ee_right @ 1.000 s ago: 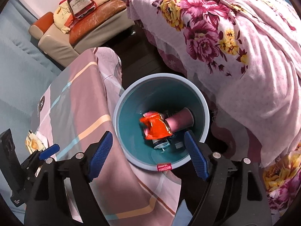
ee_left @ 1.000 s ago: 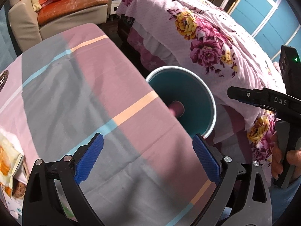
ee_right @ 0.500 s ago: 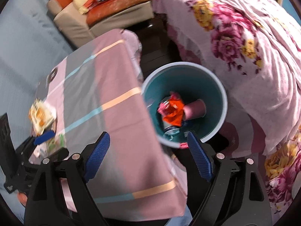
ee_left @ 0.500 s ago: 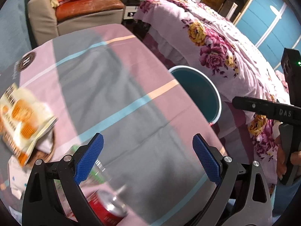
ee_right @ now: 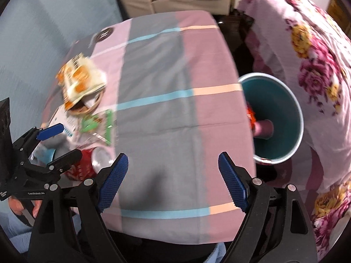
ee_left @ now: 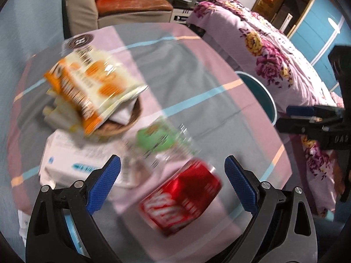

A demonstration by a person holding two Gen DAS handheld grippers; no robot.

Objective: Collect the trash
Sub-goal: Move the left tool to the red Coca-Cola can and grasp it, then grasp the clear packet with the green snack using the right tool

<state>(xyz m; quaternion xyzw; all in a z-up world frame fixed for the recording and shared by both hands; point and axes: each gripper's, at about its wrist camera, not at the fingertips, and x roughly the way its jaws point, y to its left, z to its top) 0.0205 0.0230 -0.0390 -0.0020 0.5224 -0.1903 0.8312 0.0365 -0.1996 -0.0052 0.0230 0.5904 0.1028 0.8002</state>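
My left gripper [ee_left: 172, 175] hangs wide open and empty over the red soda can [ee_left: 183, 198]. My right gripper [ee_right: 173, 179], jaws spread, grips nothing above the striped tablecloth [ee_right: 158, 114].

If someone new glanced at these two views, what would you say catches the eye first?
Probably the red can lying on its side on the checked tablecloth, right between the open blue pads of the left tool. Next, the orange-and-white snack bag heaped on a wicker basket at the table's left. Off the right edge, the teal bin already holds trash beside a bright floral bedspread.
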